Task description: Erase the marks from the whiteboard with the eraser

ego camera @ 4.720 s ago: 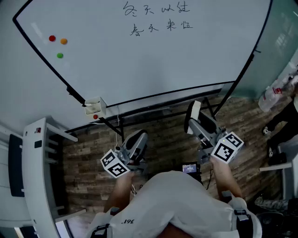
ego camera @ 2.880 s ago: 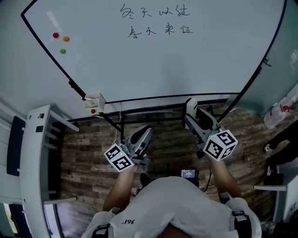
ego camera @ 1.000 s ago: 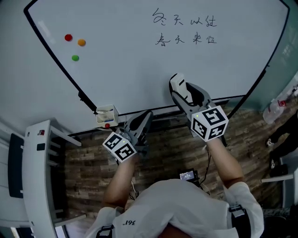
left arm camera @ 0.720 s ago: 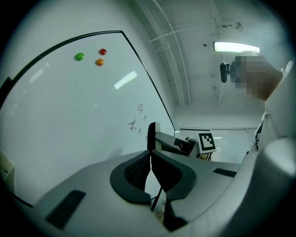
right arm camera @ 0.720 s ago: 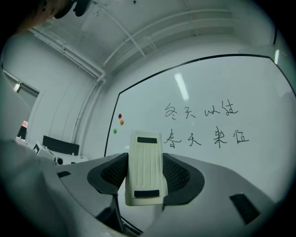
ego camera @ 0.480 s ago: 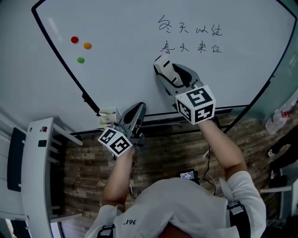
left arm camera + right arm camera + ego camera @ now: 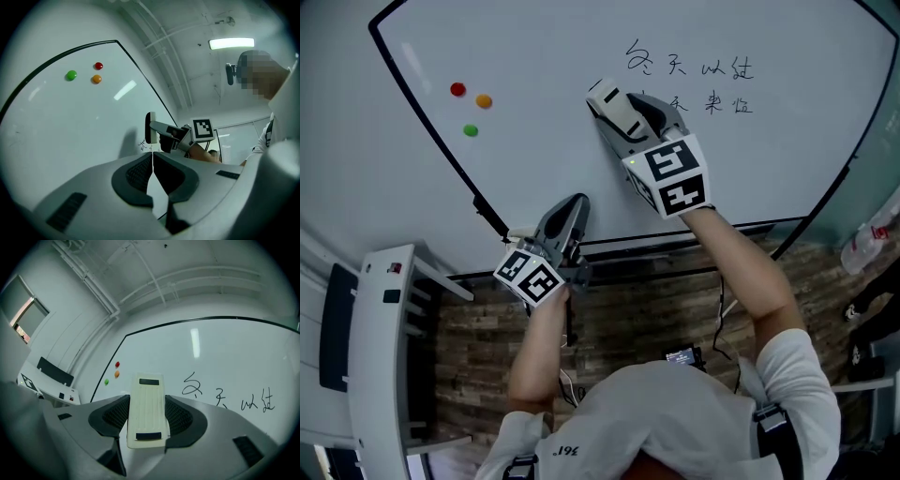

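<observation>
Where the room's left edge shows in the head view, a white cabinet stands on the wooden floor, beside the slanting black frame of the whiteboard. Three round magnets sit on the board's left part, well apart from the writing: a red magnet, an orange magnet just beside it, and a green magnet below the pair.

Lower down, at the board's bottom edge, the left gripper points up at the board. Its jaws are pressed together with nothing between them, and the left gripper view shows the two dark pads meeting at their tips. Its marker cube covers most of a small white box fixed at the frame.

To the right and higher, the right gripper is clamped on the eraser. This is a pale flat block with a dark strip at each end, held lengthwise between the jaws and sticking out past them. It lies over the left end of the lower row of marks, and gripper and eraser together hide that row's first character. The upper row of marks shows whole, above and to the right of the eraser. Whether the eraser's face touches the board I cannot tell.

Below the person's right arm, a small lit screen sits on the floor. At the far right, a plastic bottle shows near the board's right frame.
</observation>
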`<state>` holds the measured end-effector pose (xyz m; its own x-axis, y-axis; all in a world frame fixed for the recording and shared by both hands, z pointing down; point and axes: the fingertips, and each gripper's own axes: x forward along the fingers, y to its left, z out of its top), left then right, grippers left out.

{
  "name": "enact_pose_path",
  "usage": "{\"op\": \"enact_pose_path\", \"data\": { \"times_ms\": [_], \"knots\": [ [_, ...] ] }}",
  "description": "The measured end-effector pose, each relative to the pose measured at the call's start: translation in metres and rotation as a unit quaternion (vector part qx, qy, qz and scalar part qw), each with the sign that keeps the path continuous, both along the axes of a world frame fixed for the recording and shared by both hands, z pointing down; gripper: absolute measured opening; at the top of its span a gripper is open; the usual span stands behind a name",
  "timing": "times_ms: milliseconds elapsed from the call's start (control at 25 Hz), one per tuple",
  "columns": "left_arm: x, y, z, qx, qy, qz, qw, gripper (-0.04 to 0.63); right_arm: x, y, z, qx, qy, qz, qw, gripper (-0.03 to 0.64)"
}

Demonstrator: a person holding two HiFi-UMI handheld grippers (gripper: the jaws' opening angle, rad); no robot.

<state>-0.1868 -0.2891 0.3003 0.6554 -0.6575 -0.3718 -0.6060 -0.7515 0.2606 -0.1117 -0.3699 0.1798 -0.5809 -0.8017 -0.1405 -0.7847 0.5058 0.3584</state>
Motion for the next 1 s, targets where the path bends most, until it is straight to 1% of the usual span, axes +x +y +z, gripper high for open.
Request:
{"op": "enact_pose_path", "data": {
  "times_ms": [120,320,520,720,880,1000],
  "knots": [
    [-0.003,-0.002,-0.001,0.000,0.001,0.000,1.0000,0.012,-0.006,-0.011,-0.021,0.015,0.001,0.021,1.000,0.253],
    [-0.008,-0.003,-0.002,0.001,-0.003,0.001,1.0000,0.012,-0.020,-0.024,-0.043,0.025,-0.006,0.041,0.999,0.253],
    [-0.014,-0.003,-0.002,0.001,-0.003,0.000,1.0000,0.012,-0.028,-0.039,-0.050,0.035,0.011,0.082,0.996,0.252],
    [-0.018,-0.001,0.003,-0.004,0.000,-0.003,1.0000,0.012,-0.031,-0.048,-0.058,0.055,0.018,0.132,0.990,0.253],
    [-0.019,-0.001,0.006,-0.007,0.002,-0.004,1.0000,0.012,-0.031,-0.050,-0.055,0.093,0.044,0.176,0.979,0.252],
    [-0.020,0.001,0.007,-0.010,0.002,-0.006,0.9999,0.012,-0.030,-0.051,-0.054,0.106,0.051,0.198,0.973,0.252]
  ]
}}
